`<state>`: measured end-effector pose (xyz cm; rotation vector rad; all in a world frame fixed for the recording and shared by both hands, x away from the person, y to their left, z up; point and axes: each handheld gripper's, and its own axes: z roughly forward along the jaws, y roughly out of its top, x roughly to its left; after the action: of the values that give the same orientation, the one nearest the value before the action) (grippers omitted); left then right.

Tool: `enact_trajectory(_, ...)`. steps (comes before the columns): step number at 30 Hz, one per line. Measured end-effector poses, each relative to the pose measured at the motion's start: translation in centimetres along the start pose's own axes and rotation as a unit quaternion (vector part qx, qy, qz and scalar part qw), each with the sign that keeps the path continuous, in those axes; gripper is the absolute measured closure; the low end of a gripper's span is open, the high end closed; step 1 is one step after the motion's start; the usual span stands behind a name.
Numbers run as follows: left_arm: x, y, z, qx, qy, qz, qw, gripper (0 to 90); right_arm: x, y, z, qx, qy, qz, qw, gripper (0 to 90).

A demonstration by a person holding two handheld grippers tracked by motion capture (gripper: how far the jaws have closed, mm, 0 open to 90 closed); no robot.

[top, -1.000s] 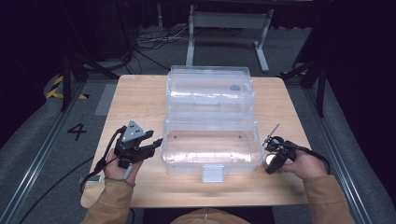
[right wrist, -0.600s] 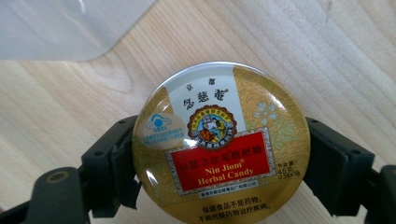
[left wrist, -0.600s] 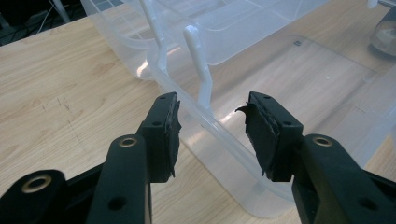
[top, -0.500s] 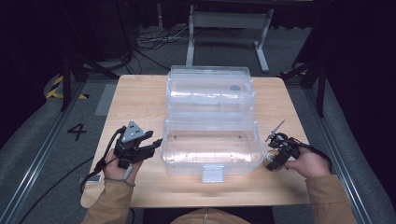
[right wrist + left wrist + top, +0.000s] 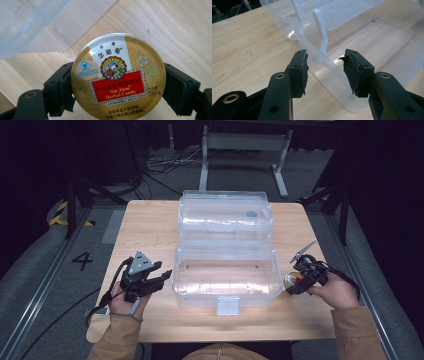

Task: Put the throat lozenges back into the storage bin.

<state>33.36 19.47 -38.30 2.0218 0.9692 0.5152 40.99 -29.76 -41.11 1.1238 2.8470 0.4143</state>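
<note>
With the round herbal candy tin (image 5: 118,76) clamped between the jaws of my right gripper (image 5: 300,281), I have lifted it slightly off the table (image 5: 150,225) beside the open clear box (image 5: 226,270), likely its destination, while my left gripper (image 5: 159,276), jaws apart, straddles the box's wall.

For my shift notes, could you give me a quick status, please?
Right gripper shut on candy tin. Left gripper open at clear box wall. Nothing obstructing.
</note>
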Motion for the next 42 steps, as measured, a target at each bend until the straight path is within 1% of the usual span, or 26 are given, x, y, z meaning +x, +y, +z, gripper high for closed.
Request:
enact_trajectory(5,0.1,-0.3,-0.5,-0.004,0.006,-0.004,1.0,53.8,-0.1,0.3,-1.1,-0.025,-0.003,0.002,0.9997,20.4)
enact_trajectory(7,0.0,-0.4,-0.7,-0.006,0.01,-0.003,0.9999,53.7,-0.1,0.4,-1.6,-0.039,-0.009,0.003,0.9992,20.4)
enact_trajectory(9,0.0,-0.5,-0.9,-0.008,0.015,-0.001,0.9999,53.6,-0.1,0.5,-2.0,-0.047,-0.009,0.004,0.9988,20.4)
enact_trajectory(13,-0.1,-0.8,-1.3,-0.009,0.025,-0.004,0.9997,53.6,-0.1,0.8,-2.9,-0.078,-0.009,0.004,0.9969,20.4)
enact_trajectory(15,0.0,-0.9,-1.4,-0.009,0.026,-0.005,0.9996,53.6,-0.1,1.0,-3.2,-0.088,-0.011,0.006,0.996,20.4)
enact_trajectory(17,0.0,-1.0,-1.5,-0.009,0.027,-0.008,0.9996,53.6,0.0,1.1,-3.4,-0.092,-0.013,0.006,0.9957,20.5)
enact_trajectory(19,0.0,-1.1,-1.7,-0.01,0.03,-0.008,0.9995,53.6,0.1,1.2,-3.8,-0.104,-0.017,0.007,0.9944,20.5)
enact_trajectory(20,0.0,-1.1,-1.7,-0.01,0.03,-0.008,0.9995,53.6,0.1,1.2,-3.8,-0.104,-0.017,0.007,0.9944,20.5)
enact_trajectory(21,0.0,-1.1,-1.7,-0.008,0.033,-0.008,0.9994,53.6,0.2,1.3,-4.0,-0.113,-0.015,0.005,0.9935,20.5)
enact_trajectory(25,-0.2,-1.1,-1.6,-0.006,0.033,-0.004,0.9994,53.6,0.4,1.4,-4.6,-0.137,-0.019,0.001,0.9903,20.5)
enact_trajectory(26,-0.2,-1.1,-1.6,-0.006,0.033,-0.004,0.9994,53.5,0.4,1.4,-4.6,-0.137,-0.019,0.001,0.9903,20.5)
enact_trajectory(27,-0.2,-1.1,-1.6,-0.006,0.034,-0.005,0.9994,53.5,0.5,1.4,-4.8,-0.143,-0.018,0.001,0.9895,20.5)
enact_trajectory(28,-0.1,-1.1,-1.6,-0.008,0.033,-0.006,0.9994,53.5,0.6,1.4,-5.0,-0.151,-0.017,-0.001,0.9884,20.5)
enact_trajectory(29,-0.1,-1.1,-1.7,-0.01,0.033,-0.007,0.9994,53.5,0.8,1.4,-5.3,-0.164,-0.013,-0.004,0.9864,20.5)
enact_trajectory(30,-0.1,-1.1,-1.7,-0.01,0.033,-0.007,0.9994,53.5,0.8,1.4,-5.3,-0.164,-0.013,-0.004,0.9864,20.5)
enact_trajectory(31,-0.1,-1.1,-1.7,-0.01,0.032,-0.008,0.9994,53.4,1.0,1.4,-5.5,-0.172,-0.015,-0.008,0.985,20.5)
enact_trajectory(32,-0.1,-1.1,-1.7,-0.01,0.032,-0.008,0.9994,53.4,1.0,1.4,-5.5,-0.172,-0.015,-0.008,0.985,20.5)
enact_trajectory(33,-0.2,-1.1,-1.7,-0.009,0.033,-0.007,0.9994,53.4,1.2,1.5,-5.8,-0.176,-0.017,-0.013,0.9841,20.4)
enact_trajectory(35,-0.2,-1.0,-1.7,-0.008,0.035,-0.003,0.9993,53.4,1.3,1.5,-5.9,-0.177,-0.018,-0.015,0.9839,20.5)
enact_trajectory(37,-0.2,-1.0,-1.8,-0.01,0.035,-0.006,0.9993,53.2,1.6,1.6,-6.0,-0.181,-0.016,-0.019,0.9831,20.5)
enact_trajectory(38,-0.2,-1.0,-1.8,-0.01,0.036,-0.006,0.9993,53.0,1.8,1.7,-6.1,-0.183,-0.011,-0.02,0.9828,20.5)
enact_trajectory(40,-0.2,-1.0,-1.8,-0.011,0.036,-0.007,0.9993,53.0,1.9,1.7,-6.2,-0.184,-0.011,-0.024,0.9827,20.5)
enact_trajectory(42,-0.1,-1.0,-1.8,-0.01,0.035,-0.006,0.9993,53.0,2.4,1.9,-6.4,-0.185,-0.01,-0.028,0.9822,20.5)
